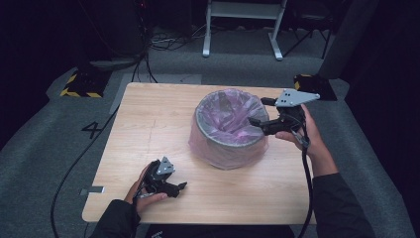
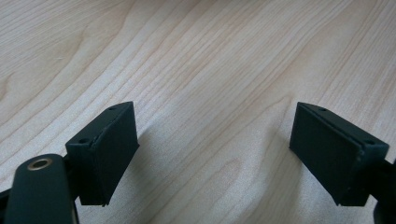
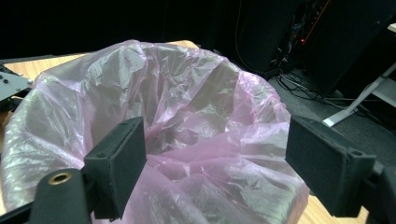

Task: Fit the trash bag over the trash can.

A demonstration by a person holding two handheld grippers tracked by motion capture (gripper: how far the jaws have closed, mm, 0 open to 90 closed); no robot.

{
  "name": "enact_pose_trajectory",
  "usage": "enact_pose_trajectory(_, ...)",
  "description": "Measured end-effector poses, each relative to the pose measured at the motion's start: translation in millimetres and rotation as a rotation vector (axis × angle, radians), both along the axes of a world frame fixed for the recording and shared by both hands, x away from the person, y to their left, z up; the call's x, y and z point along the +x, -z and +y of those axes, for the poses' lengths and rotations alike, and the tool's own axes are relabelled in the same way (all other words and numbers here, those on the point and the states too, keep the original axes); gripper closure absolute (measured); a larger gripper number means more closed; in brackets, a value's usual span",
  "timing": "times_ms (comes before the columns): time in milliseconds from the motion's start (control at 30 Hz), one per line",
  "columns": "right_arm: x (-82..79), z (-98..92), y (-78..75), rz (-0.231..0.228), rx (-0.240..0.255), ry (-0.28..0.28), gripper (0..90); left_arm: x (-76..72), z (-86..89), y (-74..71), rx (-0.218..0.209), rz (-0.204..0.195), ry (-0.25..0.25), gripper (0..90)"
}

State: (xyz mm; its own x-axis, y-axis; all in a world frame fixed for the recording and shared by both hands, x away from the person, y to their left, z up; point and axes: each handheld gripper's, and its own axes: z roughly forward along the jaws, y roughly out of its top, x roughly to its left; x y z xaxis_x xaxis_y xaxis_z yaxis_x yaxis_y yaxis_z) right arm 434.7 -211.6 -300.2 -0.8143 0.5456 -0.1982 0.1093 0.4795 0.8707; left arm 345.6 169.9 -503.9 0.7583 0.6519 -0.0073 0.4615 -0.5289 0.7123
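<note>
The left gripper rests low on the tabletop near its front-left corner, held in a person's left hand. Its jaws stand wide apart and hold nothing — in the left gripper view, bare pale wood grain shows between the two black pads.

Farther back, toward the right edge of the tabletop, the right gripper is lifted above the surface in the person's right hand, a grey three-cornered plate on top and a black cable trailing down toward the front edge. Its jaws are also spread wide and empty, pointing left at the right side of the bin's rim. Whether they touch the liner cannot be told.

The bin — a round, grey-rimmed waste basket — stands near the middle of the tabletop, a little right of centre. A thin pink plastic bag lines it, crinkled inside and folded down over the rim and outer wall.

Beyond the table's far edge lie grey carpet and dark cables.
</note>
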Motion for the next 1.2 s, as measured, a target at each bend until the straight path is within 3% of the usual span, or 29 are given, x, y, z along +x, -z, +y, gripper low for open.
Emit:
enact_pose_trajectory(500, 9.6, 25.3, 5.3, 0.007, -0.075, -0.031, 20.5, 0.0, 0.0, 0.0, 0.0, 0.0, 0.0, 14.8)
enact_pose_trajectory(900, 14.7, 37.5, 11.1, 0.062, -0.102, -0.08, 20.6, 0.0, 0.0, 0.0, 0.0, 0.0, 0.0, 14.8)
enact_pose_trajectory(1200, 20.1, 45.6, 17.3, 0.104, -0.167, -0.114, 20.9, -0.1, 0.0, 0.0, 0.0, 0.0, -0.001, 14.8)
